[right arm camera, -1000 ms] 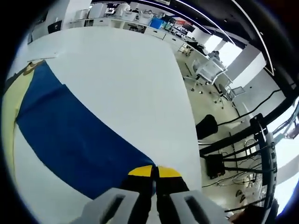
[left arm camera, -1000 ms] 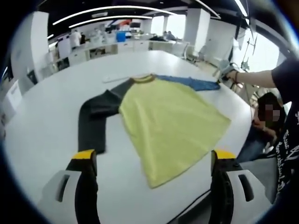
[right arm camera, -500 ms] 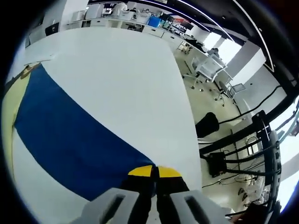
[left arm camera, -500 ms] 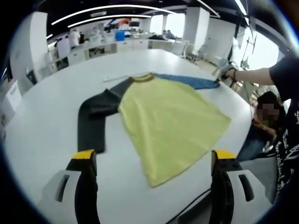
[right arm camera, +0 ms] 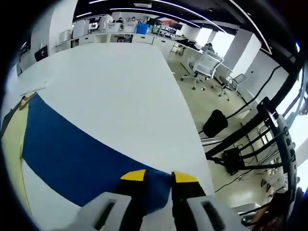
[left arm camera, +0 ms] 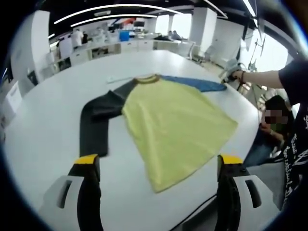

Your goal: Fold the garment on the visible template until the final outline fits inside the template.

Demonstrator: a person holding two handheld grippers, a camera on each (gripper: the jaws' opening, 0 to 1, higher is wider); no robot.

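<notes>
A long-sleeved shirt lies flat on the white table (left arm camera: 48, 120). Its body is yellow (left arm camera: 173, 125), one sleeve is dark grey (left arm camera: 96, 120) and bent toward me, and the other is blue (left arm camera: 192, 83) and stretched straight out. My left gripper (left arm camera: 159, 161) hangs wide open over the near table edge, short of the hem, holding nothing. In the right gripper view the blue sleeve (right arm camera: 72, 154) runs up to my right gripper (right arm camera: 159, 177). Its yellow-tipped jaws stand slightly apart, with the cuff showing in the gap. That gripper (left arm camera: 231, 73) also appears in the left gripper view, at the sleeve's end.
A thin white strip (left arm camera: 114, 80) lies on the table by the collar. A seated person (left arm camera: 276, 120) is at the table's right edge. Beyond that edge are office chairs (right arm camera: 207, 65) and a black cable-hung stand (right arm camera: 250, 139). Counters with people (left arm camera: 77, 41) line the far wall.
My right gripper's jaws were pressed together on the blue cuff and have now parted a little. The right view has tilted slightly. The left gripper and the shirt have not moved.
</notes>
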